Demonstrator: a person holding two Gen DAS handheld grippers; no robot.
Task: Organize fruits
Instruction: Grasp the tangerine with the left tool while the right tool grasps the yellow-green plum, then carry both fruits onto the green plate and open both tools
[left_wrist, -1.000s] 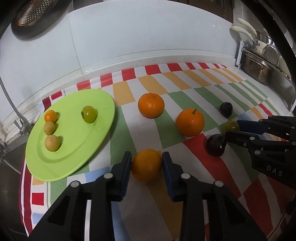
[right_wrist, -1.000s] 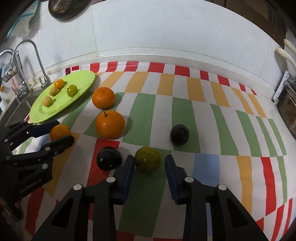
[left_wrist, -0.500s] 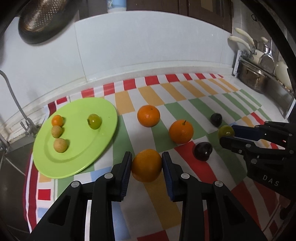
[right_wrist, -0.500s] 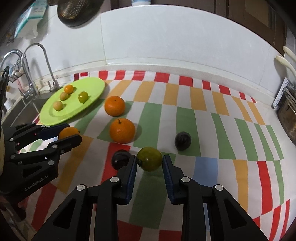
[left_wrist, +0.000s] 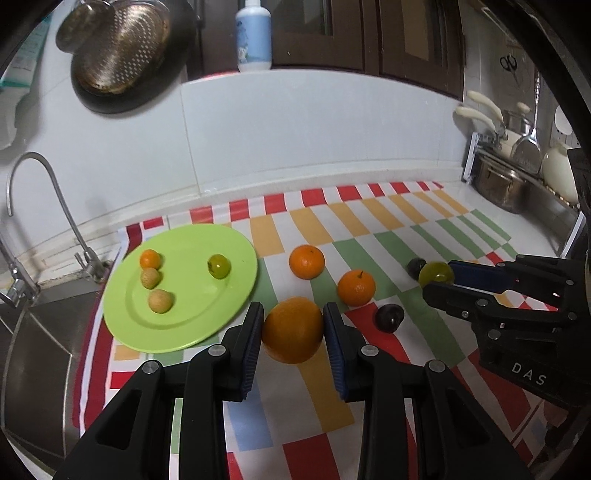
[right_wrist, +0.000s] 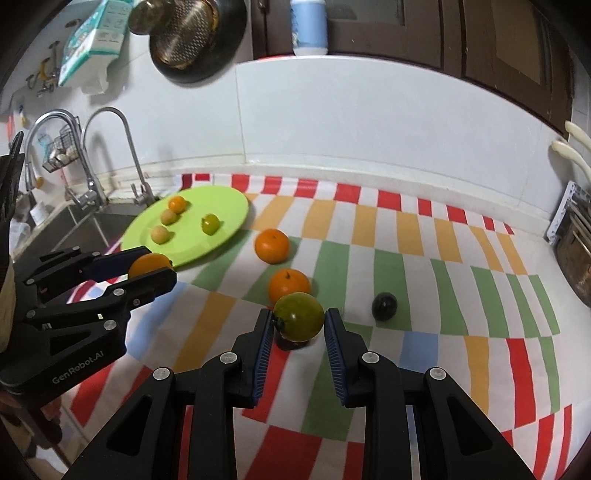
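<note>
My left gripper (left_wrist: 293, 330) is shut on an orange (left_wrist: 293, 329) and holds it above the striped cloth, right of the green plate (left_wrist: 192, 325). My right gripper (right_wrist: 298, 322) is shut on a green-yellow fruit (right_wrist: 298, 321), lifted above the cloth. The plate (right_wrist: 225, 206) holds several small fruits (left_wrist: 219, 266). Two oranges (left_wrist: 306, 261) (left_wrist: 356, 288) and two dark plums (left_wrist: 389, 317) (right_wrist: 384, 306) lie on the cloth. The left gripper also shows in the right wrist view (right_wrist: 149, 267), the right one in the left wrist view (left_wrist: 437, 277).
A sink (left_wrist: 33, 354) with a tap (left_wrist: 33, 192) lies left of the plate. A rack with pots (left_wrist: 517, 173) stands at the right. The white backsplash wall (left_wrist: 295, 122) runs behind, with a colander (left_wrist: 118, 51) hanging on it.
Both grippers have closed on their fruits and risen: the left lifted the orange, the right lifted the green-yellow fruit off the cloth. Both views now sit higher.
</note>
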